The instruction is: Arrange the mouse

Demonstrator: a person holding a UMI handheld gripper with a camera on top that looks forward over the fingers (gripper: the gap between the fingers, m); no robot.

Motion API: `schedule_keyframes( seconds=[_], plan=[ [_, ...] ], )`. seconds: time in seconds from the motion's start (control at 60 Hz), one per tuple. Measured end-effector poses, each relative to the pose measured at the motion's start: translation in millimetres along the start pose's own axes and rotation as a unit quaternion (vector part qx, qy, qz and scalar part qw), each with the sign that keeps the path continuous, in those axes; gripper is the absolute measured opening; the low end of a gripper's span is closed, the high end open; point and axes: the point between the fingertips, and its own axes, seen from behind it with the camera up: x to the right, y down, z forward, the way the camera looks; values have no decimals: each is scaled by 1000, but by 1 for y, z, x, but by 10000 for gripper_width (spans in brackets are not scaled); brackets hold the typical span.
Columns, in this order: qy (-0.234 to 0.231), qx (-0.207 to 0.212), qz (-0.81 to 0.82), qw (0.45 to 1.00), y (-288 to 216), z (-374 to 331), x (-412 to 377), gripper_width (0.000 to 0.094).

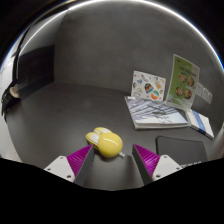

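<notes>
A yellow mouse with a pale cream patch on its far left side lies on the dark grey table. It sits just ahead of my gripper, at the mouth of the gap between the fingertips and a little nearer the left one. My fingers with magenta pads stand wide apart, with gaps on both sides of the mouse. My gripper is open.
Leaflets and booklets lie and stand at the right, with a green upright card behind them. A dark flat pad lies near my right finger. A dark object sits at the far left.
</notes>
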Motion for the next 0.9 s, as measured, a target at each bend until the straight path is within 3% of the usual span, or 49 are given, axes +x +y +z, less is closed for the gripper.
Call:
schedule_keyframes(
  seconds=[0.167, 0.25, 0.267, 0.317, 0.333, 0.35, 0.567, 0.7, 0.8, 0.9],
  plan=[
    [15, -16, 38, 999, -21, 37, 7, 824],
    [4, -26, 75, 997, -27, 51, 1, 774],
    [7, -23, 82, 996, -29, 55, 3, 802],
    [13, -24, 79, 997, -31, 59, 4, 605],
    [14, -26, 79, 996, -30, 60, 3, 596],
    [16, -25, 82, 996, -31, 60, 2, 523],
    [27, -39, 90, 995, -34, 58, 2, 382],
    [36, 35, 89, 995, -93, 10, 27, 369],
    [91, 89, 71, 989, -137, -48, 95, 368],
    [155, 99, 71, 980, -115, -86, 187, 365]
  ],
)
